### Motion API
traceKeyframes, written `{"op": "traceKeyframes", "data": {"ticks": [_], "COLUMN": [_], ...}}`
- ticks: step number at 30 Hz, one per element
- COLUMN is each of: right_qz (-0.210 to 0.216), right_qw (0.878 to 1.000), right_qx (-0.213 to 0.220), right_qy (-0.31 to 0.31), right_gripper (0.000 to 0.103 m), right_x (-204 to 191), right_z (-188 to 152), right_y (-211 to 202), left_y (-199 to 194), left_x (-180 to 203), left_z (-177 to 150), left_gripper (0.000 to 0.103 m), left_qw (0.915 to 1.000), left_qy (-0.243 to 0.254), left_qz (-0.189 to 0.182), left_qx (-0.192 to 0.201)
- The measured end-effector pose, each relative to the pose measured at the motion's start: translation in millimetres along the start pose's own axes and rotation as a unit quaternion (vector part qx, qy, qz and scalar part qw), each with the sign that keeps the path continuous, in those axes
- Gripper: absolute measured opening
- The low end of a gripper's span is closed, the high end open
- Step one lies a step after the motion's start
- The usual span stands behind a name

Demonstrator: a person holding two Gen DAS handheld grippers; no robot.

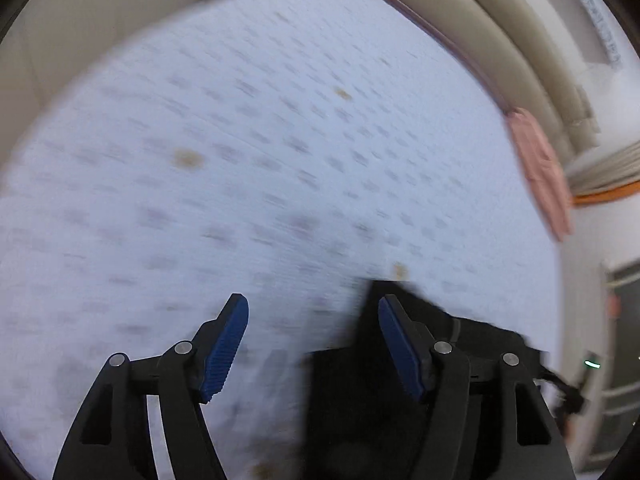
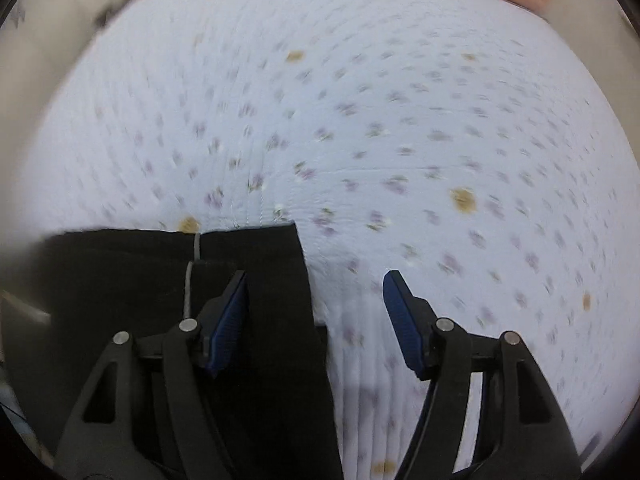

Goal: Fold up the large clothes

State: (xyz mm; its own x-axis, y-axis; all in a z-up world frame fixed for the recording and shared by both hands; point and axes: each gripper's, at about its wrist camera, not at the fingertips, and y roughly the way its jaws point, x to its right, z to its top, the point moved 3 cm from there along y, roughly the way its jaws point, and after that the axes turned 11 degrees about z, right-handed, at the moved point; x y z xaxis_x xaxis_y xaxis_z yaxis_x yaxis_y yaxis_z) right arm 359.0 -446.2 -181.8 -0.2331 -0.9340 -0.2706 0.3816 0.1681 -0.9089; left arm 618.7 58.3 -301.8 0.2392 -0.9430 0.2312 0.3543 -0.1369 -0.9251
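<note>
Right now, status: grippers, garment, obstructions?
Left gripper open, right gripper open, both empty. Black fabric garment flat on floral white bedsheet. Pink cloth at far edge, clear.

Black garment [image 2: 256, 292], flat and folded, straight-edged, on the floral sheet [image 2: 400, 140].

left wrist: looked down, close over sheet [image 1: 280, 140] | right wrist: likewise (both blurred) | shared: sheet, black cloth [image 2: 260, 280]

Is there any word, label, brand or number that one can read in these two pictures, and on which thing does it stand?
None can be read.
Floral bedsheet: only small flower print, blurred, no letters.
Black garment: no label visible.
Pink cloth: blurred, no text.
Both tongs, left and right: no markings visible.
</note>
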Motion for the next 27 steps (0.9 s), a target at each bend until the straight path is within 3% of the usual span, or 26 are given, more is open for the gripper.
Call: {"op": "traceKeyframes", "data": {"ticks": [2,5,10,13,16,19,21,24,27], "right_qz": [-0.009,0.022,0.068,0.091,0.074,0.030,0.029,0.039,0.044], "right_qw": [1.000,0.999,0.995,0.991,0.989,0.986,0.985,0.988,0.988], "right_qx": [0.011,0.010,-0.003,0.002,-0.005,-0.027,-0.074,-0.078,-0.079], "right_qy": [-0.008,-0.026,-0.071,-0.097,-0.132,-0.160,-0.150,-0.131,-0.128], "right_gripper": [0.065,0.064,0.065,0.064,0.063,0.063,0.068,0.069,0.069], "right_x": [-3.8,-34.9,-104.9,-148.5,-171.4,-177.5,-169.0,-163.1,-160.2], "right_z": [-14.7,-43.5,-88.8,-105.7,-115.7,-126.5,-138.8,-136.4,-135.1], "right_y": [-25.5,-50.9,-67.3,-65.7,-49.5,-14.5,23.5,33.3,30.7], "left_y": [-20.1,-55.1,-97.0,-106.0,-99.1,-67.6,-41.6,-28.8,-33.8], "left_x": [-9.0,-2.9,61.9,115.2,150.5,157.7,151.8,145.4,147.7], "left_z": [-4.6,-27.9,-106.5,-159.1,-195.8,-212.9,-221.6,-220.5,-217.4], "left_gripper": [0.069,0.069,0.069,0.069,0.069,0.069,0.072,0.074,0.075], "left_qw": [0.9999,0.9995,0.9933,0.9825,0.9734,0.9689,0.9711,0.9773,0.9760], "left_qy": [0.002,0.018,0.105,0.177,0.220,0.240,0.231,0.204,0.208], "left_qz": [0.004,-0.010,0.003,0.013,0.015,0.048,0.057,0.054,0.063], "left_qx": [0.009,0.023,0.046,0.057,0.061,0.039,0.021,0.012,0.015]}}
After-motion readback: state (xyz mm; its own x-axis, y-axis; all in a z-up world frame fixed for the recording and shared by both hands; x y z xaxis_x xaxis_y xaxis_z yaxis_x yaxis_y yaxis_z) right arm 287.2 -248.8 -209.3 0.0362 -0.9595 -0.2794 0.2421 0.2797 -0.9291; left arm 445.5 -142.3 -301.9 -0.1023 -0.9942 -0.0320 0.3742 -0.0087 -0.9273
